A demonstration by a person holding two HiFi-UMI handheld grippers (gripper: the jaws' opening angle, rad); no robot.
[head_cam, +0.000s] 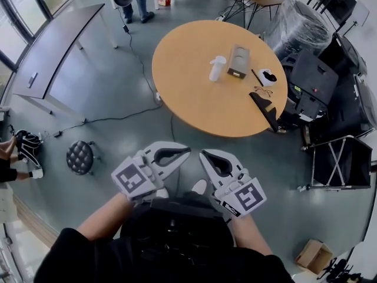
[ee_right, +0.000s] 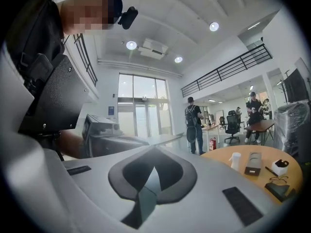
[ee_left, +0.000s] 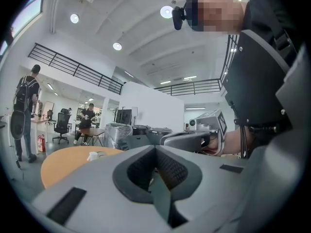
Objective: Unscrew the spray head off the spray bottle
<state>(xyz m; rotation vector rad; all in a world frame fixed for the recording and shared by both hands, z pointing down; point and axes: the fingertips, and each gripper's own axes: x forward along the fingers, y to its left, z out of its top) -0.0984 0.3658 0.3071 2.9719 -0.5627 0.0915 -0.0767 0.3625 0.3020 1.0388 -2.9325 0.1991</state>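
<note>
A small white spray bottle point(head_cam: 217, 68) stands upright near the middle of the round wooden table point(head_cam: 188, 93), well ahead of me across the floor. It also shows small and far off in the left gripper view point(ee_left: 93, 155) and the right gripper view point(ee_right: 235, 161). Both grippers are close to my body, over the floor and short of the table. My left gripper point(head_cam: 187, 150) and my right gripper point(head_cam: 202, 154) are shut, tips almost touching, nothing between the jaws. Each gripper view shows closed, empty jaws: left gripper point(ee_left: 155, 147), right gripper point(ee_right: 154, 147).
On the table near the bottle lie a brown box point(head_cam: 238, 61), a small white container point(head_cam: 268, 76), glasses point(head_cam: 263, 91) and a black case point(head_cam: 265, 108). A black stool point(head_cam: 80, 157) and a floor cable point(head_cam: 106, 121) are at left. Wrapped equipment and carts point(head_cam: 318, 87) crowd the right.
</note>
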